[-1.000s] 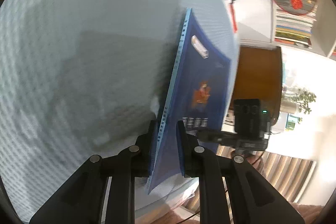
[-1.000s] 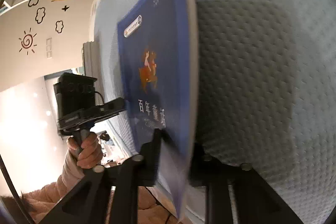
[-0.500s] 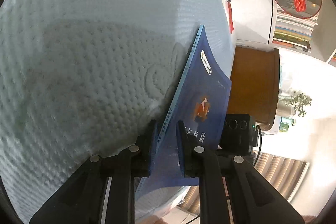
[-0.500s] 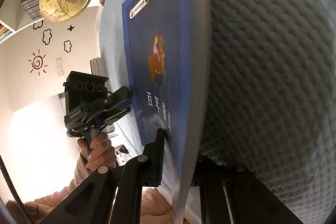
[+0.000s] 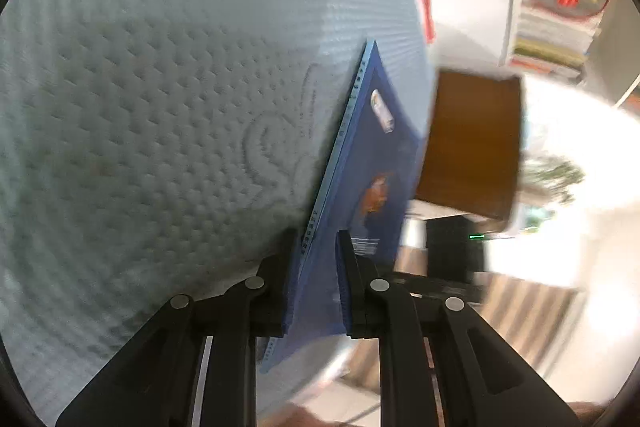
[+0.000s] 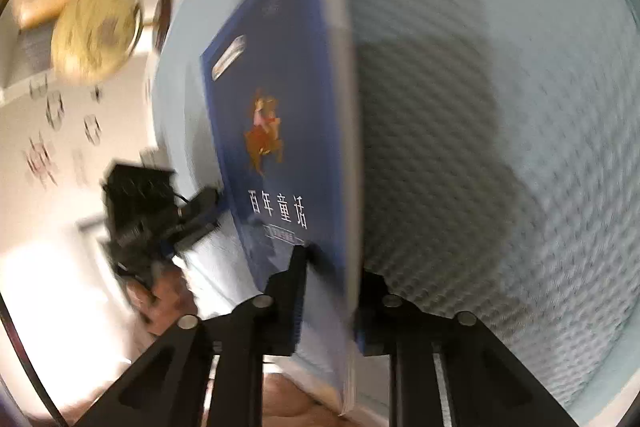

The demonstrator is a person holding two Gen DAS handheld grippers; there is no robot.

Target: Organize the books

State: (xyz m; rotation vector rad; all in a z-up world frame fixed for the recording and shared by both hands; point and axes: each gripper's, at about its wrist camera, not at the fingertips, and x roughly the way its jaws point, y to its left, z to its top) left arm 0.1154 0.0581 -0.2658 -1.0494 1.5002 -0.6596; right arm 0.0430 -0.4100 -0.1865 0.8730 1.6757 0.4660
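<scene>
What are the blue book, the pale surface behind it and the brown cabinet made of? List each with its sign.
Blue book: paper pages under a smooth, probably coated cover; a pale page edge shows along its side.
Pale surface: soft quilted fabric, likely a mattress; dimpled, with a stitched swirl.
Brown cabinet: looks like wood or veneer, warm brown, slightly glossy; blur leaves it open.

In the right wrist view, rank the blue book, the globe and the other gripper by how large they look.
1. blue book, largest, but closest to the lens.
2. globe and the left gripper: similar, both blurred, so unranked.
</scene>
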